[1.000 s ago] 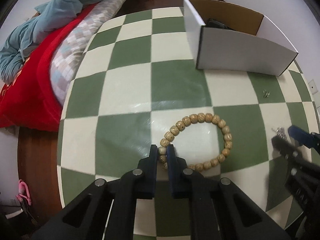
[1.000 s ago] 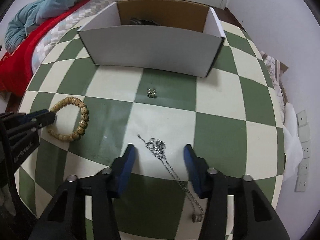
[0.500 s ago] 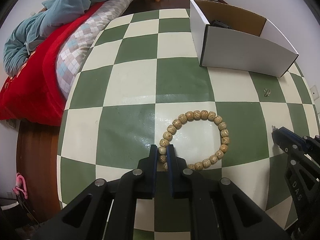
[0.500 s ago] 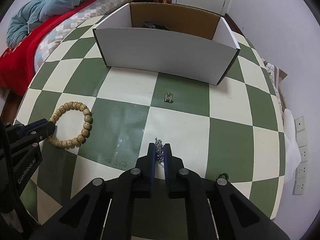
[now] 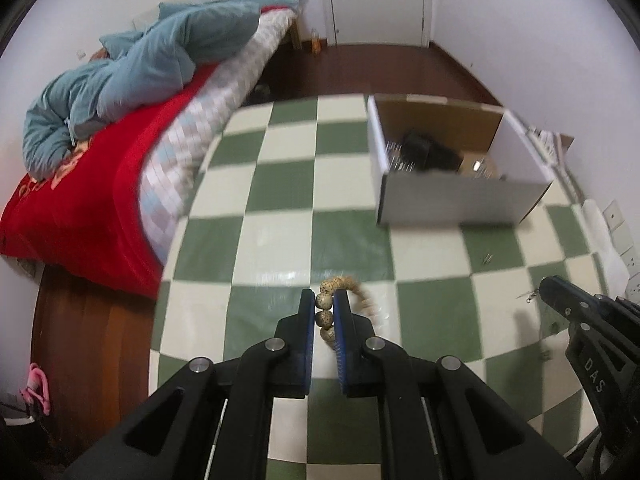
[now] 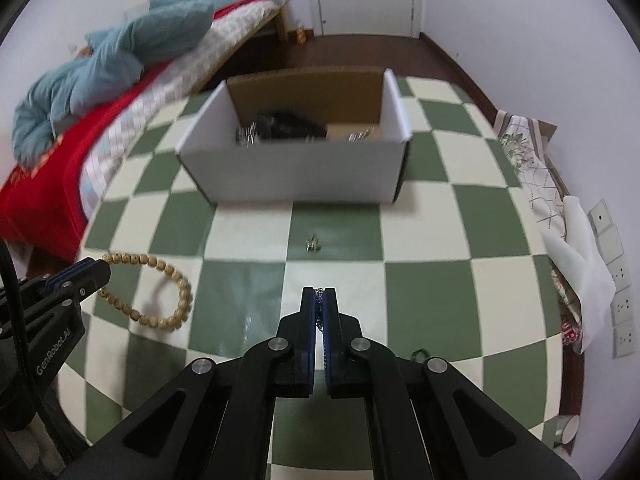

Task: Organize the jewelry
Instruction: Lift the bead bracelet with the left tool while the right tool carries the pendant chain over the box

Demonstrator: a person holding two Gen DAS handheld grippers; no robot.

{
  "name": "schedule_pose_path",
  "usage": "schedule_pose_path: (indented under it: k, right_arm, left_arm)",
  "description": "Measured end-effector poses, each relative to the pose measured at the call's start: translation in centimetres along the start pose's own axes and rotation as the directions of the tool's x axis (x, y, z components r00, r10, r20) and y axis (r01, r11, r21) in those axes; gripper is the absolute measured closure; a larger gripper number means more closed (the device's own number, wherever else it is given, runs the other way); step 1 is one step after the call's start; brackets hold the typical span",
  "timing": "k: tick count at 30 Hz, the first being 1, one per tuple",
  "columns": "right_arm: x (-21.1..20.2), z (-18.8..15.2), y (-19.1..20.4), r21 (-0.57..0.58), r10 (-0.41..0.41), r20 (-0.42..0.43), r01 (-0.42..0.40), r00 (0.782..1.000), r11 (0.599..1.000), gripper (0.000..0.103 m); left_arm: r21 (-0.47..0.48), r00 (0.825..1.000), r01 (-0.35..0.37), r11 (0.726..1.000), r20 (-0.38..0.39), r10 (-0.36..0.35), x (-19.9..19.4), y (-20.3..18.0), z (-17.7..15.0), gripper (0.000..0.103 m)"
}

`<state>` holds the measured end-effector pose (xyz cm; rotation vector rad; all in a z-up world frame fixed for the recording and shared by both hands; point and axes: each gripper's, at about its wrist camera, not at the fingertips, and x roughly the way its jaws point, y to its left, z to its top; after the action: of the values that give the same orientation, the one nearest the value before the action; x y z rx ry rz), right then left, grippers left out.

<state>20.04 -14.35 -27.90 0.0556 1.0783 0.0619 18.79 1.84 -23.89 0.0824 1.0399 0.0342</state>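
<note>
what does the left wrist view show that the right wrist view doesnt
Only the left wrist view shows wooden beads pinched between the left tool's pads, and a pink item on the floor.

Only the right wrist view shows the silver chain clamped in the right tool, the whole bead bracelet loop, and a white cloth.

Both show the white box, checkered table and bed.

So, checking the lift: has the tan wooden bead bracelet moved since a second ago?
Yes. The tan wooden bead bracelet has left the checked tabletop, hanging from the left tongs, nearer the white cardboard box.
</note>
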Motion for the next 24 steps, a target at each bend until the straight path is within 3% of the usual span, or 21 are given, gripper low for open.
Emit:
schedule_pose_path:
  k: [14, 24]
  right_arm:
    - [-8.0, 6.7, -0.4, 0.008, 0.038, 0.180, -0.040, 0.983, 0.999, 0.100]
    - [-9.5, 14.2, 0.2, -0.043, 0.027, 0.245, -0.016, 0.969, 0.999, 0.100]
  left_arm:
    - [-0.015, 0.986, 0.076, 0.997, 0.151, -0.073, -6.1, -0.7, 6.3, 0.096]
    - [0.017, 0.974, 0.122, 0.992, 0.189, -0.123, -5.5, -1.8, 13.1, 0.097]
